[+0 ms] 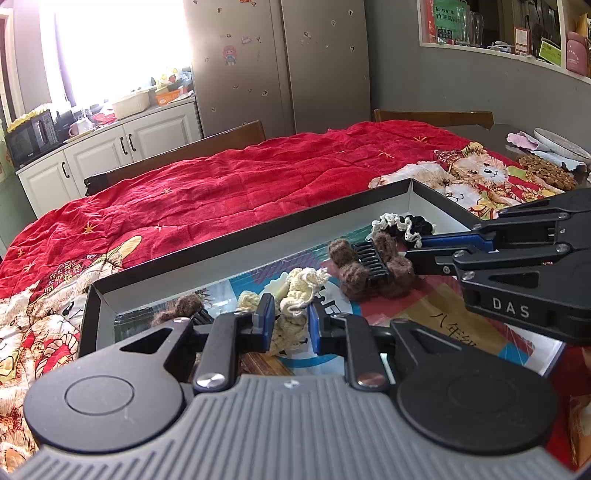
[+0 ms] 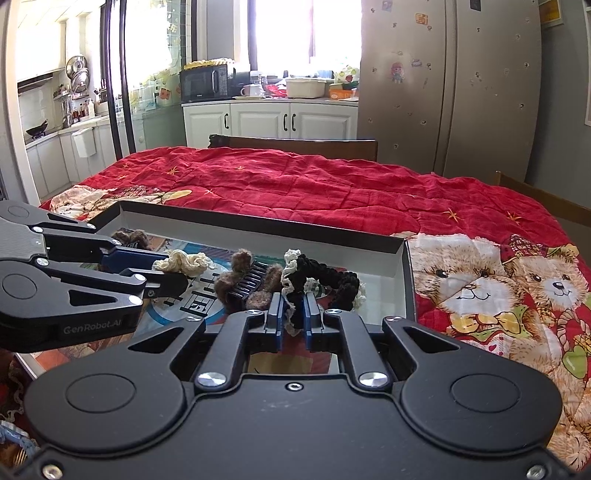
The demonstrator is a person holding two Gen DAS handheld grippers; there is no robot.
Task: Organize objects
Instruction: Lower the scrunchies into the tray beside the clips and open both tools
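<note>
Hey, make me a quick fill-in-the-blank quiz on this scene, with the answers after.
1. The right hand-held gripper is shut on the black and ____ scrunchie.
2. The brown fuzzy hair clip has black ____.
3. The hair accessories lie in a shallow box with a ____ rim.
4. The box rests on a ____ quilt printed with teddy bears.

Answers: cream, teeth, black, red

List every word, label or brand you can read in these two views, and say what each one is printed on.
"DAS": on the right gripper body.
"GenRobot.AI": on the left gripper body.
"八年级", partly cut off: on the printed sheet in the box.
Large characters under the hair accessories: partly hidden, not readable.
Green shelf packaging: too blurred.
Microwave brand: too small.
</note>
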